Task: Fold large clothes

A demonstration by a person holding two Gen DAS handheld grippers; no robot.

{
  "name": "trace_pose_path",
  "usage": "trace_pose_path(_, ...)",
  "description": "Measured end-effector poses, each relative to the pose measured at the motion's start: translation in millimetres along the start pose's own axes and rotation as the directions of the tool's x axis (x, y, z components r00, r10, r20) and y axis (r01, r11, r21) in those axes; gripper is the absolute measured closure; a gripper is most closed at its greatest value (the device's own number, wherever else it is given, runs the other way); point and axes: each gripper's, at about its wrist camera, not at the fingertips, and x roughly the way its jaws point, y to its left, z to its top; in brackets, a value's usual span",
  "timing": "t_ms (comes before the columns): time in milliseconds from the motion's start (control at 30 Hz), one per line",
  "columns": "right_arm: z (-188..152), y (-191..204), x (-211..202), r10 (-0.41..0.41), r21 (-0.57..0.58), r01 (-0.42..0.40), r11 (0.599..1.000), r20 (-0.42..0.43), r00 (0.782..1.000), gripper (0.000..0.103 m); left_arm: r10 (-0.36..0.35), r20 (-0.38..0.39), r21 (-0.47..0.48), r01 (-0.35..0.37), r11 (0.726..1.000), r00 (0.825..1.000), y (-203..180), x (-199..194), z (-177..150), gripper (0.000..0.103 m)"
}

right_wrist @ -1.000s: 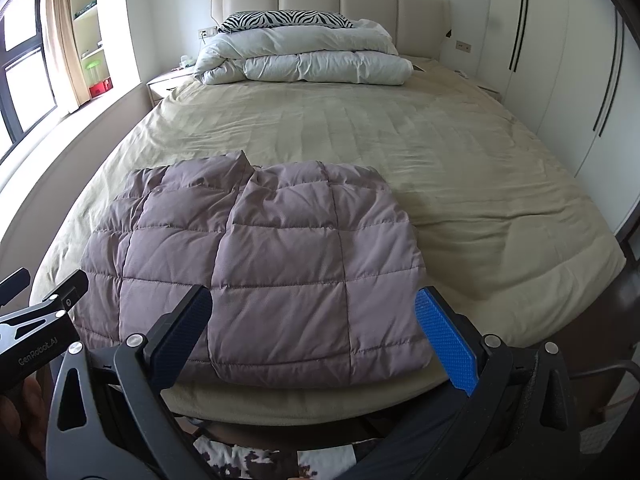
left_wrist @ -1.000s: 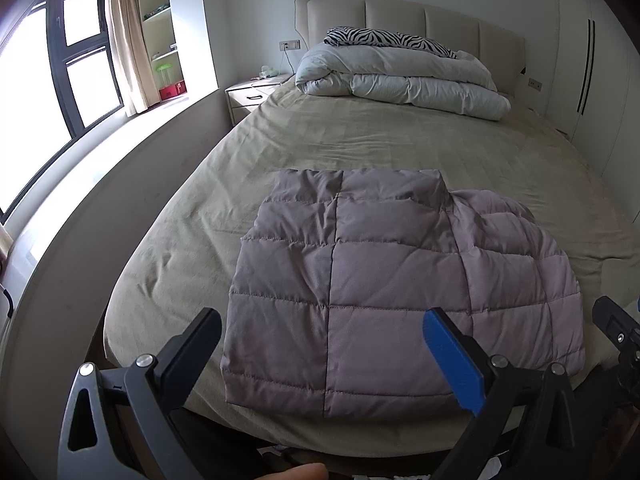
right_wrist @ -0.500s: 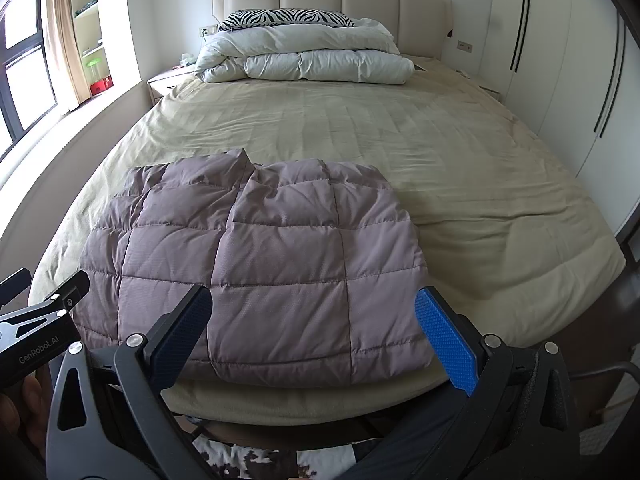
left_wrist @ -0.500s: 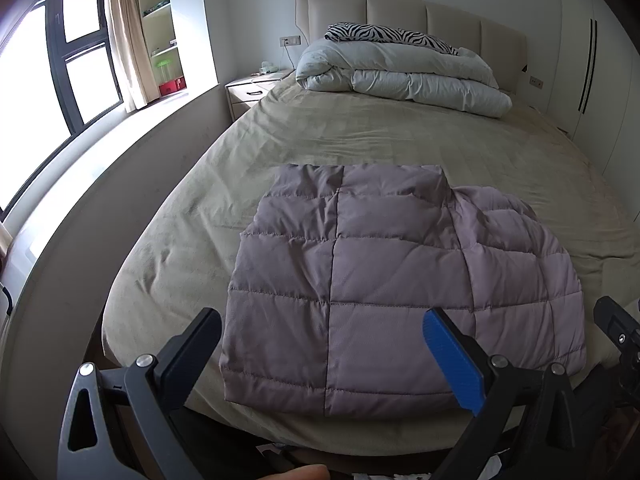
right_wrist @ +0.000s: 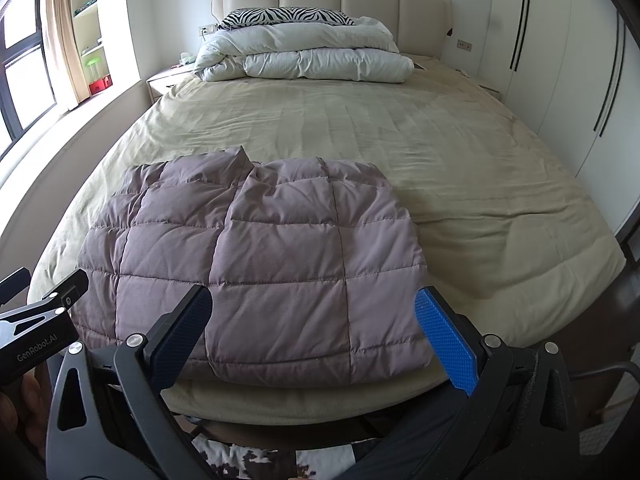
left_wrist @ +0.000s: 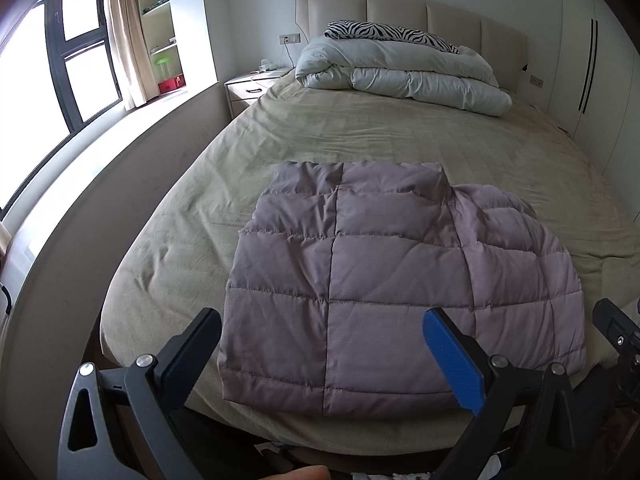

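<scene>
Left wrist view: both hand-held grippers (left_wrist: 322,340) (right_wrist: 314,322) gape empty above folded jacket's (left_wrist: 384,280) near edge.

Folded mauve quilted jacket (right_wrist: 264,264) lying at the foot of a beige-sheeted bed (right_wrist: 440,152), seen past wide-spread gripper fingers.

The right gripper (right_wrist: 320,340) hangs over the bed's near edge, its jaws far apart with nothing between them, the blue pads framing the jacket's near hem without touching it. The jacket lies flat in a puffy rectangle, collar end pointing toward the headboard (right_wrist: 332,0). A rolled white duvet (right_wrist: 304,56) sits at the head of the bed with a zebra-print pillow (right_wrist: 288,16) behind it. At the lower left, the left gripper (right_wrist: 36,320) is partly in frame, its fingers barely visible. White wardrobe doors (right_wrist: 560,60) line the right wall.
</scene>
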Motion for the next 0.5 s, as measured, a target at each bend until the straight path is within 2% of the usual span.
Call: trace_pose_path(500,-1.2,-0.2,1.2,0.000,-0.002,0.000,1.000,-0.003,1.000,0.000,-0.001,-0.003,0.002,0.001,1.000,1.000,1.8,1.7,-2.3,0.000)
